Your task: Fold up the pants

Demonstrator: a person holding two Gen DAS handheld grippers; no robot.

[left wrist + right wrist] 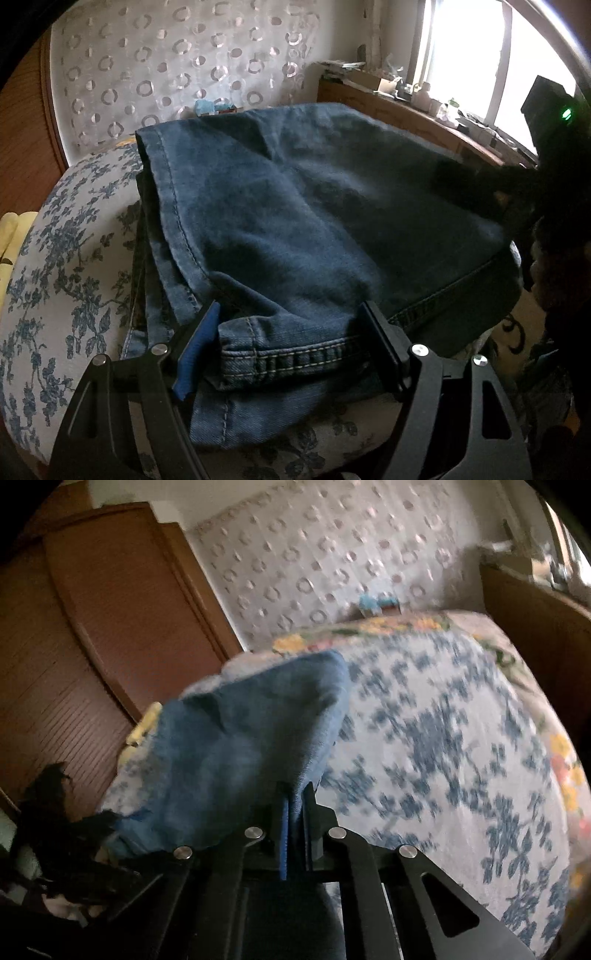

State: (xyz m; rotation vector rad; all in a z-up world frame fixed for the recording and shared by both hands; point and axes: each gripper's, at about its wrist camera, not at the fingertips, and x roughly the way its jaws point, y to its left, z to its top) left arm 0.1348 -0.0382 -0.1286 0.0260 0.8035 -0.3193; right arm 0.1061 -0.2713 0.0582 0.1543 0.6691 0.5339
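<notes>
Blue denim pants (295,206) lie partly folded on a bed with a blue floral cover (62,266). My left gripper (291,332) is open, its jaws wide apart on either side of a stitched hem (295,360) at the near edge. My right gripper (295,805) is shut on a fold of the blue denim (240,746) and holds it lifted above the floral cover (443,738). The right gripper shows as a dark shape at the right edge of the left wrist view (517,184), at the far side of the pants.
A headboard with a ring pattern (166,74) stands behind the bed. A wooden sideboard with clutter (424,110) runs under a bright window (461,48). A brown wooden wardrobe (92,627) stands left of the bed. A yellow cloth (11,236) lies at the left edge.
</notes>
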